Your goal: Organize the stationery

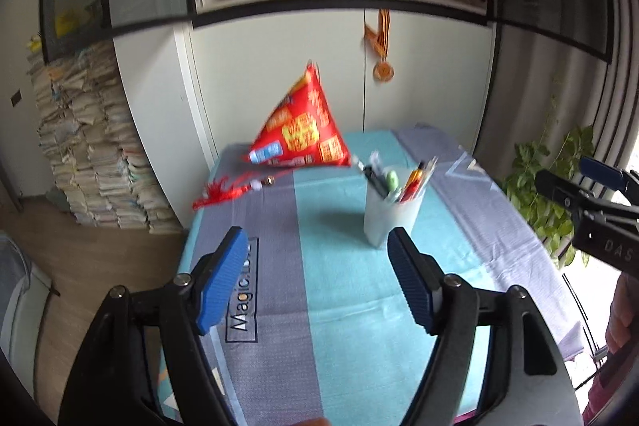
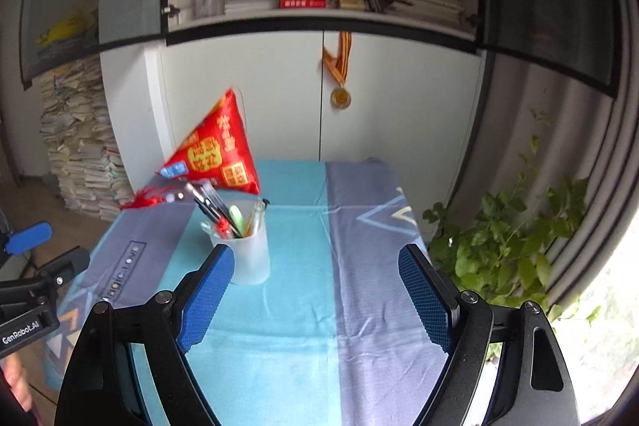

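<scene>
Here, 2 grippers, left [image 1: 315,282] and right [image 2: 315,300], both spread wide, nothing held; cup [image 1: 389,214] of pens [image 1: 399,182] mid-frame on tablecloth [image 1: 339,326].

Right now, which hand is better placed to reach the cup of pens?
Probably the left. The left tool is open and the pen cup stands just beyond its right finger. The right tool, also open, has the cup at its left finger, well off its centre line.
</scene>
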The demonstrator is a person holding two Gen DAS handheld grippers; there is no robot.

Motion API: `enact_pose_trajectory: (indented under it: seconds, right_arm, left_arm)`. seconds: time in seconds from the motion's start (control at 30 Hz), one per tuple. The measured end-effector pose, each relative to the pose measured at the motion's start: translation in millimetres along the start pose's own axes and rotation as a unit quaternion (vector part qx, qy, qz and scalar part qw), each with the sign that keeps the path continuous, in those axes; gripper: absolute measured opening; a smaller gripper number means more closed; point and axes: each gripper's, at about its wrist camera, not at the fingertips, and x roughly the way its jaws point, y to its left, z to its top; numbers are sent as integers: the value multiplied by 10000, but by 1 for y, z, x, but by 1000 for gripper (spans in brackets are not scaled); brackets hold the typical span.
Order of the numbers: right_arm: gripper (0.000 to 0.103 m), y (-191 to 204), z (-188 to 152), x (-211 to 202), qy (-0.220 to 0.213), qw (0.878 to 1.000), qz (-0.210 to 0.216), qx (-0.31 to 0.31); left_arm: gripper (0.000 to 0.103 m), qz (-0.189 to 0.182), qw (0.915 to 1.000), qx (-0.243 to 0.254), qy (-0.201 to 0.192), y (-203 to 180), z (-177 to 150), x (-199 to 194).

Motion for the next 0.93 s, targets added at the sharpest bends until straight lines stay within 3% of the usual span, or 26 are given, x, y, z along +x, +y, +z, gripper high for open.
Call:
enact_pose_trajectory:
  seconds: [0.4, 0.67, 0.93]
  right_arm:
    - [85, -12, 8, -102, -632, 9972, 256, 294]
    - [85, -22, 14, -149, -1060, 9934, 130, 421]
    - [85, -25, 12, -168, -1158, 9925, 67, 384]
  left_arm:
    - [84, -114, 9915, 110, -1295, -35, 39, -114]
    - [92, -20, 9846, 317, -1719, -56, 46, -153]
    - [92, -44, 9860, 335, -1633, -63, 39, -160]
